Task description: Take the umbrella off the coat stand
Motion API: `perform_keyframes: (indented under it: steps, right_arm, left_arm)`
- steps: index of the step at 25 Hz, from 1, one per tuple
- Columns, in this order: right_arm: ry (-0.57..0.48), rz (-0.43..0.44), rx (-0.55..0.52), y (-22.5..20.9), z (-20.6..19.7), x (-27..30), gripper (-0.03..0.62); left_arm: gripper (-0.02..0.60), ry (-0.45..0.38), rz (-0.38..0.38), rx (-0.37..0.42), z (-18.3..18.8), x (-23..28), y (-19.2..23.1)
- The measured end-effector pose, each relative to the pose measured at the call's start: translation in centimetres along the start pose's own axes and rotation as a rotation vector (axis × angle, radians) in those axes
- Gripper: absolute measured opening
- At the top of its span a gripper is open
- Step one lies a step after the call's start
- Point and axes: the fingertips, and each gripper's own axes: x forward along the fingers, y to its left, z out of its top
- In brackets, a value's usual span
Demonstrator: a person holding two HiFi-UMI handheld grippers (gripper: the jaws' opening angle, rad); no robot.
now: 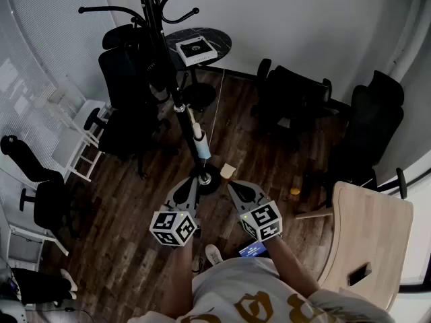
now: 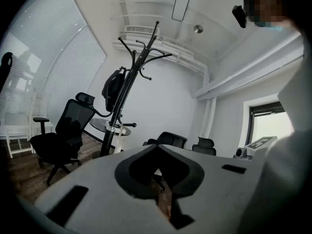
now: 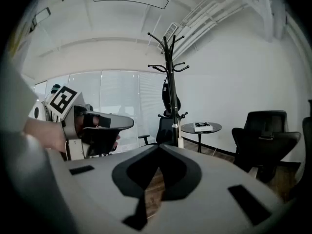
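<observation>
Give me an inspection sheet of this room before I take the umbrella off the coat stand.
Surface: dark wood floor.
Job's things: umbrella sits low against the coat stand pole.
Clutter: black bag on the stand; white box on round table.
Grippers: left gripper and right gripper shut, empty.
Cables: thin pale line, possibly a cord.
Surroundings: black office chairs, wooden table.

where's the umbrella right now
In the head view the folded umbrella hangs against the lower pole of the coat stand, left of centre. It is just above the stand's round base, with the black office chair to its left.
</observation>
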Motion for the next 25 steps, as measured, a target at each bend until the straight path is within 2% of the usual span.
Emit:
perform_keyframes:
  steps: [11,25]
  right_arm:
    - [-0.015,0.015,0.002,-0.3,-0.2,-0.4,0.012]
    - [-0.006,0.065,0.008,-0.8,-1.9,-3.5,0.012]
  left_arm:
    - [0.020,0.005,0.002,0.012,-0.1,0.0,-0.8]
    - [0.020,-0.032,0.076,-0.004,-1.1,-1.5,-2.8]
